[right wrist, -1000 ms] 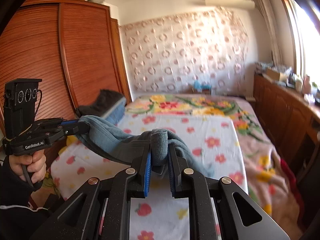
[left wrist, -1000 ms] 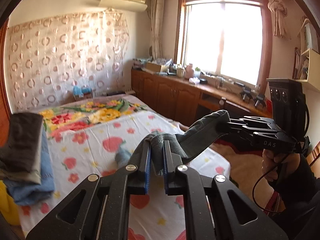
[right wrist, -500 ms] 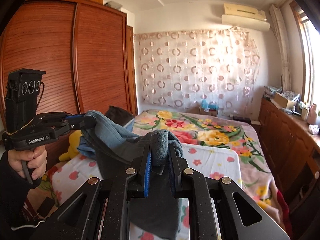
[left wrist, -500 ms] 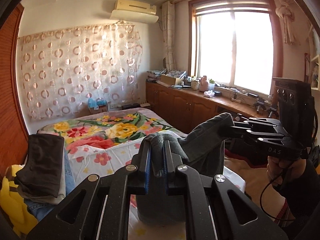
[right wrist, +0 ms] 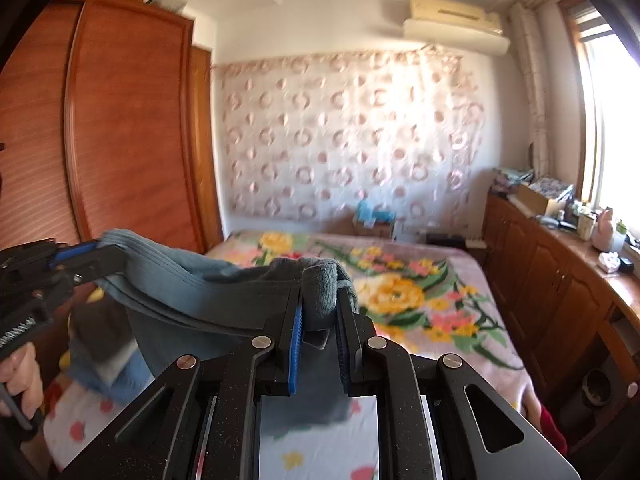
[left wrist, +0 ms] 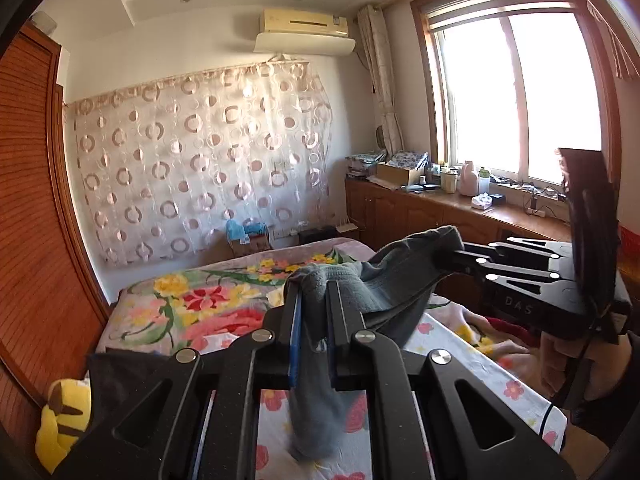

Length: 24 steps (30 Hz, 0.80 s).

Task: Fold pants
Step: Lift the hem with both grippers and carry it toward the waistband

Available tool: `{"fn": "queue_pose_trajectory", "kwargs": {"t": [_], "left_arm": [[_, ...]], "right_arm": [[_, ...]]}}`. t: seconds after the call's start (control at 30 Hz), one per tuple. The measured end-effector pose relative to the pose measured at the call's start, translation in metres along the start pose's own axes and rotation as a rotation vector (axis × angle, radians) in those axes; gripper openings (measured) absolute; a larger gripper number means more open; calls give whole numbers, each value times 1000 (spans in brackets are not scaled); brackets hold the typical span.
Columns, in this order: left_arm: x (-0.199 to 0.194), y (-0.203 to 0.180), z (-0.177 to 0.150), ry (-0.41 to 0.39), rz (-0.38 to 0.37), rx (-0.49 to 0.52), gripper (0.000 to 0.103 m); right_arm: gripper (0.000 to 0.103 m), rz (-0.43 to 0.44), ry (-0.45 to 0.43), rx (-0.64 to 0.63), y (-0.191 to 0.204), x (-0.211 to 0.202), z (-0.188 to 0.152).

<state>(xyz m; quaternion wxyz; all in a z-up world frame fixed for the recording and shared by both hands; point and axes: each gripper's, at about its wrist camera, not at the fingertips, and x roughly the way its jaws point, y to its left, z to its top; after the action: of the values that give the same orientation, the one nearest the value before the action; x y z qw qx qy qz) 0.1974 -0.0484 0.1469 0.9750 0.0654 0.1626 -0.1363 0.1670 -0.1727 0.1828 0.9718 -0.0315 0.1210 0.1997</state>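
Note:
Grey-blue pants (left wrist: 384, 292) hang in the air above the bed, held at the waistband by both grippers. My left gripper (left wrist: 312, 292) is shut on one end of the waistband; the cloth drops between its fingers. My right gripper (right wrist: 320, 292) is shut on the other end. In the left wrist view the right gripper (left wrist: 460, 250) shows at the right, pinching the band. In the right wrist view the left gripper (right wrist: 94, 252) shows at the left, and the pants (right wrist: 208, 292) stretch between the two. The legs hang down out of sight.
The bed (left wrist: 224, 308) with flowered sheets lies below. A pile of dark and blue clothes (right wrist: 108, 356) and a yellow plush toy (left wrist: 64, 416) sit at its left edge. A wooden wardrobe (right wrist: 120, 128) stands left, low cabinets (right wrist: 540, 264) under the window right.
Both grippers have risen with the pants, lifting them higher off the bed; both views now tilt up to show more wall and ceiling. Both grips are unchanged.

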Motion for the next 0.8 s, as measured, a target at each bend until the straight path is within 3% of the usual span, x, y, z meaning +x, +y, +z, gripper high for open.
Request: {"fn": "queue_pose_trajectory", "kwargs": {"t": [0.13, 0.27, 0.47, 0.67, 0.8], "left_arm": [[-7, -5, -33, 57, -17, 21, 11], [-12, -5, -94, 149, -57, -16, 11], [-32, -19, -161, 253, -93, -55, 11], [-45, -33, -198, 316, -85, -80, 11], [-49, -37, -215, 341, -96, -102, 12]], "right_arm": [[15, 31, 25, 21, 4, 3, -10], [15, 70, 121, -8, 12, 1, -57], [15, 176, 269, -36, 30, -9, -121], [15, 237, 321, -22, 35, -18, -136], [15, 205, 360, -54, 36, -20, -157]]}}
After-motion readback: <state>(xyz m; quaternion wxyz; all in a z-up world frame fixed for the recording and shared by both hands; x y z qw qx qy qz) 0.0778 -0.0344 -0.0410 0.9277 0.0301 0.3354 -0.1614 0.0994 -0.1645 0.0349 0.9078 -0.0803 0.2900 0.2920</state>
